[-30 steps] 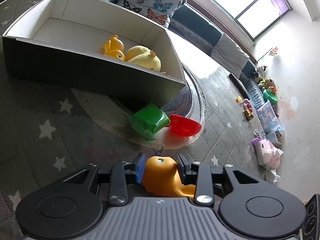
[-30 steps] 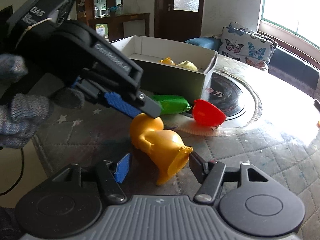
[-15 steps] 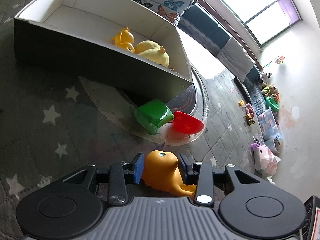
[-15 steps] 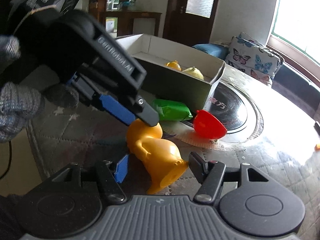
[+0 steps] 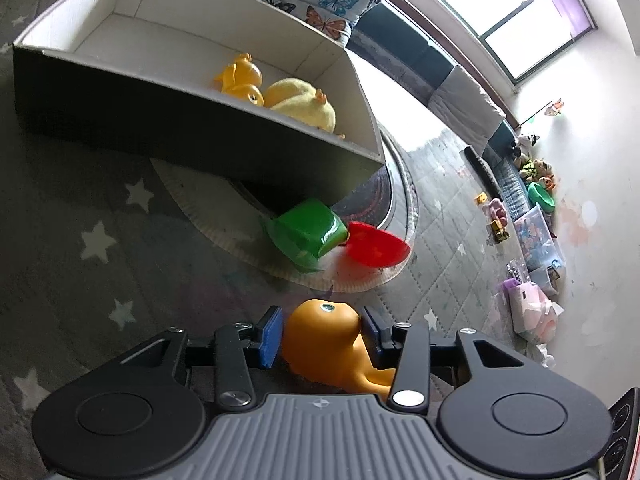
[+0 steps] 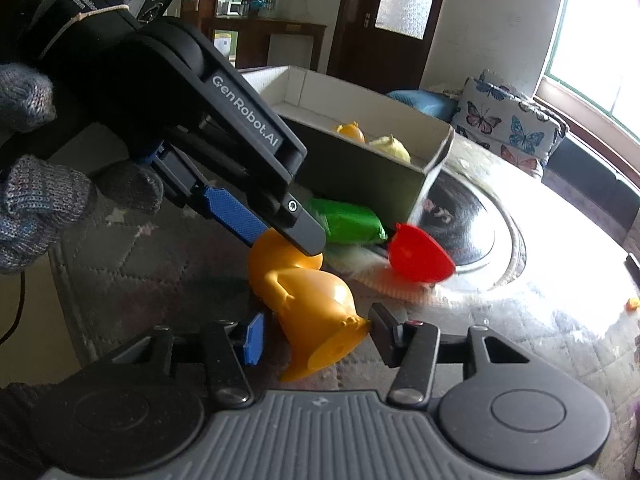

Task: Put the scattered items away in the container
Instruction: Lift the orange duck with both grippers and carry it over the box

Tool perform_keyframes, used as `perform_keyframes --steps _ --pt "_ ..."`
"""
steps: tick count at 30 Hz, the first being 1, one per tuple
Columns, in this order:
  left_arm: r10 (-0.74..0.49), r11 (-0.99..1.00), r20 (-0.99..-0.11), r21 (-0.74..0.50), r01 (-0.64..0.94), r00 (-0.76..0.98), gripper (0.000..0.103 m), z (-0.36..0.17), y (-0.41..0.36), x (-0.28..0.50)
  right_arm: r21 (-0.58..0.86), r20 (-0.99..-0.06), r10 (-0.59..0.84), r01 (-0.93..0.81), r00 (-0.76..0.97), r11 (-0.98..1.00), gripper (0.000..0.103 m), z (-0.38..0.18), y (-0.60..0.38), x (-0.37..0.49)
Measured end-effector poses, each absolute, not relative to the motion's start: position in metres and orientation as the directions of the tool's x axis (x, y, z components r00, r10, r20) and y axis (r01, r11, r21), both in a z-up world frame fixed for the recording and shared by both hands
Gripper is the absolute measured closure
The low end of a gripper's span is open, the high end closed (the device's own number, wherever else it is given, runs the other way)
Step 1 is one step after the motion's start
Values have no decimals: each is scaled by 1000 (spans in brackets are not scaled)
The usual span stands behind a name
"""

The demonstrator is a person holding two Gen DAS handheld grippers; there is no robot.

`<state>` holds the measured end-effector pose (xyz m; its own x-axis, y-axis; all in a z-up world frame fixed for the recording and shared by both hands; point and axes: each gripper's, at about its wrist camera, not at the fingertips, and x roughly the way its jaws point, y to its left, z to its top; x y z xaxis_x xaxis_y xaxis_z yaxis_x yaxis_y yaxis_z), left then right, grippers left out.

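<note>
My left gripper [image 5: 319,334] has carried the orange plastic duck [image 5: 324,344] closer to the white-lined cardboard box [image 5: 200,136], still clamping its head. My right gripper [image 6: 316,334] hangs open around the duck's base.

Green cup [image 5: 306,232] and red bowl [image 5: 376,245] block the box [image 5: 192,140] front.

- Left gripper [image 6: 280,236]: black housing, blue finger pads, white "GenRobot.AI" lettering, "DAS" label (rubber band around it).
- Right gripper [image 6: 316,334]: black linkages, silver screws, ribbed grey body.
- Hand [image 6: 36,188]: grey knitted glove.
</note>
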<state>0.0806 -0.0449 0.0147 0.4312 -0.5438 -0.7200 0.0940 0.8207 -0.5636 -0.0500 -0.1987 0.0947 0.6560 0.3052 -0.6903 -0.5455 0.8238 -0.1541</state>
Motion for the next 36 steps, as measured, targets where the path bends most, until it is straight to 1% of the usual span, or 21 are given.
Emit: perform_keyframes --steps 9,14,19,27,36 --pt "-518 821 -661 -562 100 543 57 53 -16 96 -222 -599 347 -566 721 794 50 124 -170 -15" --pt "-475 837 -618 -538 104 626 57 81 4 119 -259 -546 371 -573 751 778 50 140 -152 7" --pt "-431 849 -606 -523 73 669 58 93 25 152 -261 -519 402 -587 754 766 50 147 -127 48" --pt "-379 868 -641 -496 17 668 58 84 46 203 -216 -540 434 -617 722 757 51 133 -94 105" --pt "-348 880 -713 -473 -52 609 58 47 59 233 -111 -620 465 -658 632 745 53 101 -84 148"
